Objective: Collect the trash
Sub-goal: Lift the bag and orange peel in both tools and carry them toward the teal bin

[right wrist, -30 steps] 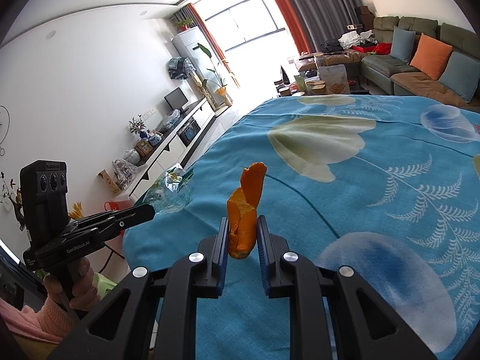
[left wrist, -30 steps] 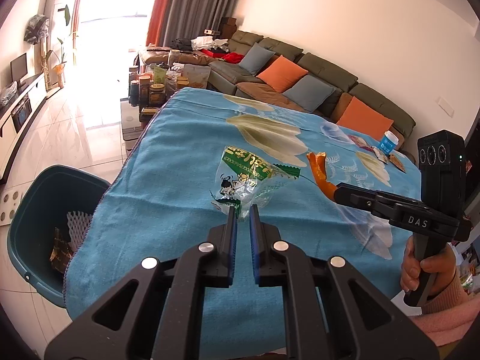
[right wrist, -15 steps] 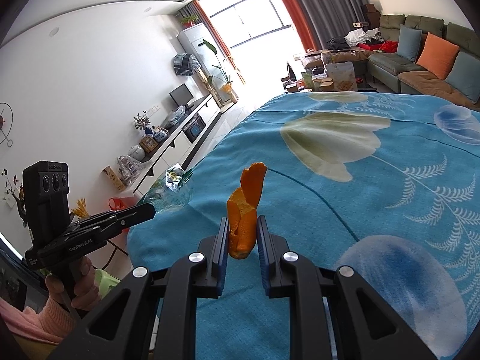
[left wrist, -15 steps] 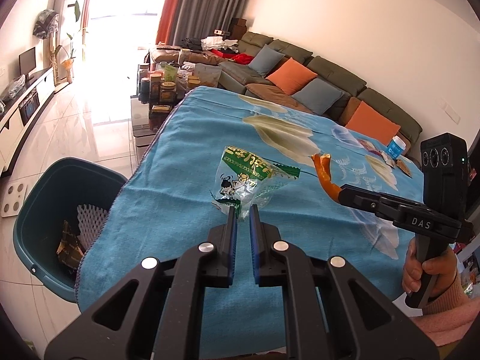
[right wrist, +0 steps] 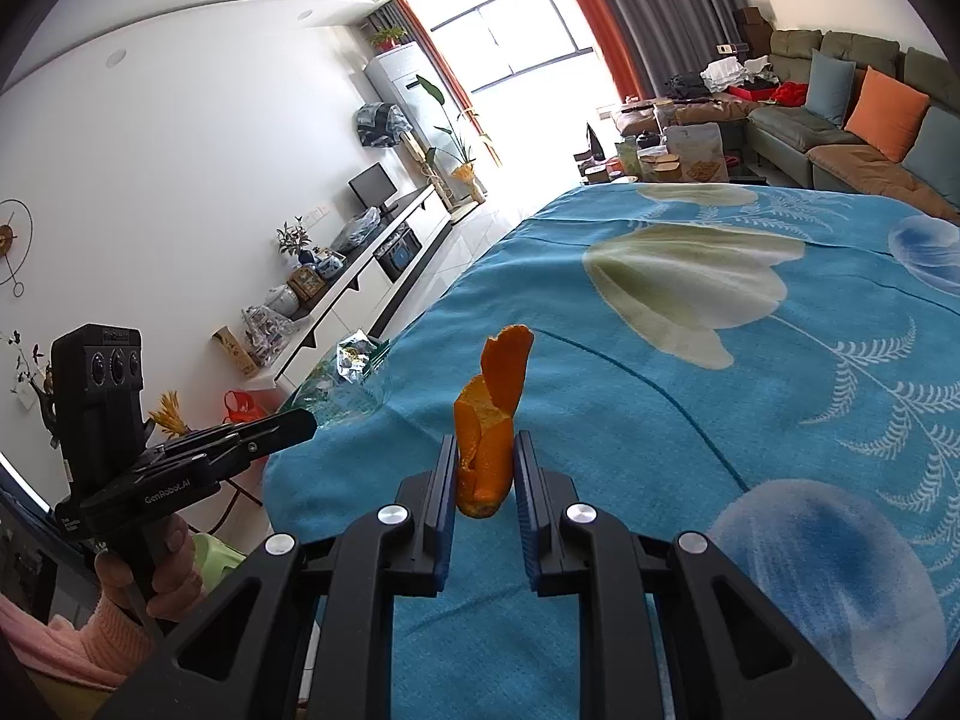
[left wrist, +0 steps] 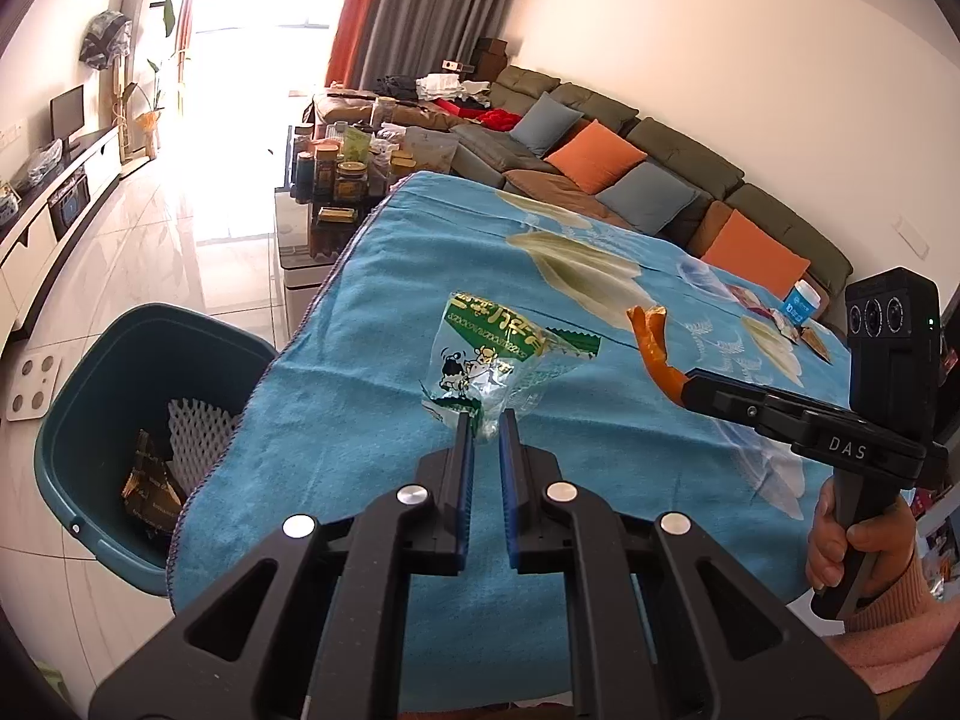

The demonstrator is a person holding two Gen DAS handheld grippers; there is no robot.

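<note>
Item: left gripper (left wrist: pixel 486 420), jaws clamped on the lower edge of a clear plastic snack bag (left wrist: pixel 486 354) with green print and a cartoon cow, the bag held up over the blue floral cloth (left wrist: pixel 360 408) that covers the table. Item: right gripper (right wrist: pixel 485 450), jaws closed on a curled strip of orange peel (right wrist: pixel 489 420), which stands upright between the pads above the same cloth. Item: teal plastic bin (left wrist: pixel 108 372) on the tiled floor, just beside the table's left edge as the left wrist view shows it; contents: one white foam fruit net (left wrist: pixel 192 444) and one dark brown-and-gold wrapper (left wrist: pixel 147 486) lying against it. Item: small group of wrappers (left wrist: pixel 774 312) and a blue-and-white cup (left wrist: pixel 801 303) at the far right corner of the cloth, well apart from both grippers. Each gripper handle is held by a hand in a pink sleeve.
</note>
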